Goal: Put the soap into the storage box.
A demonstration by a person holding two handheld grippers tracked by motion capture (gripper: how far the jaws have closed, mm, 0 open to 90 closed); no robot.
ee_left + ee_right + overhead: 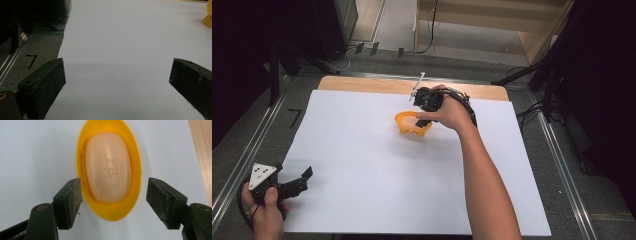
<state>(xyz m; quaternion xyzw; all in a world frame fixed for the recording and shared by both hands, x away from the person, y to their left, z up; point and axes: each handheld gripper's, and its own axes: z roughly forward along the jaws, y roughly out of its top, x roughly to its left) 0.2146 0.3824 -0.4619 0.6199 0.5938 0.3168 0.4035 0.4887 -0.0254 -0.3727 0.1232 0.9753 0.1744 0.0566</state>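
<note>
My right gripper (pixel 113 200) hung over the yellow soap dish (pixel 109 170), pointing down at it, its jaws spread to either side of the near end of the dish. The left pad sat just at the rim, close enough that I could not tell whether it touched; the right pad stood clear of the rim with white showing between. Nothing was pinched.

The dish was an oval yellow bowl (pixel 413 123) standing on the white sheet (pixel 362 165) toward the far middle of the table, near the strip of bare wood (pixel 362 83) along the far edge. Inside it lay one pale bar of soap (pixel 108 167), rounded, lengthwise along the dish and taking up most of its floor, with a faint stamped mark on its top face. A ring of yellow showed all round the bar.

My left gripper (pixel 299 181) lay low at the near left corner of the sheet, well apart from the dish. Its jaws (pixel 117 82) were spread wide over bare white paper, holding nothing. The edge of the dish (pixel 208 17) showed far off at the upper right of the left gripper view.
</note>
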